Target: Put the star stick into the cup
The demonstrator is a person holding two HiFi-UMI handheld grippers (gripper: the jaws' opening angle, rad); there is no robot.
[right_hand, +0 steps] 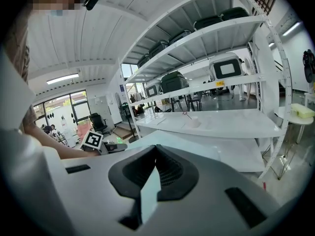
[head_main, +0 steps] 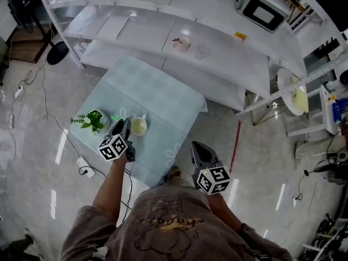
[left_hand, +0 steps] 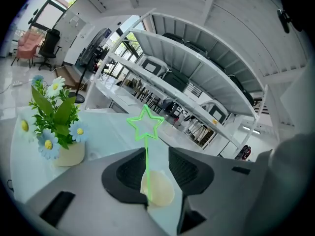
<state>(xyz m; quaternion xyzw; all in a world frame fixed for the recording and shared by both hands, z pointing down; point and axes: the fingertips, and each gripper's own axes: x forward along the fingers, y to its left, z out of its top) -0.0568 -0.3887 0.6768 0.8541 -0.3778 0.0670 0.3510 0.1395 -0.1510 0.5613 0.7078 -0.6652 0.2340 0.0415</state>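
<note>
Green plastic forms the star stick (left_hand: pixel 146 154). We find it standing nearly upright, its thin stem running down to the pale yellow mouth of the cup (left_hand: pixel 160 191) and its outlined star well above the cup's rim. The lowest part of the stem is hidden behind a jaw edge.

The left gripper (left_hand: pixel 156 151) is positioned directly over the cup. Its fingers stand apart, one on each side of the stem. The stem lies close against the finger on the left of the left gripper view, and we cannot tell whether the two touch. The opposite finger is clear of the stem, so nothing is clamped.

The right gripper (right_hand: pixel 156 149) is held well apart from the cup, on the cup's right and past the edge of the table (head_main: pixel 163 102). Its fingers are together at the tips, with nothing between them.

The cup stands on the pale table top. A flower pot (head_main: pixel 97 122) with blue and white blooms stands just beside the cup, on its left. White shelving (head_main: pixel 217 53) runs beyond the cup, on the far side of the table.
</note>
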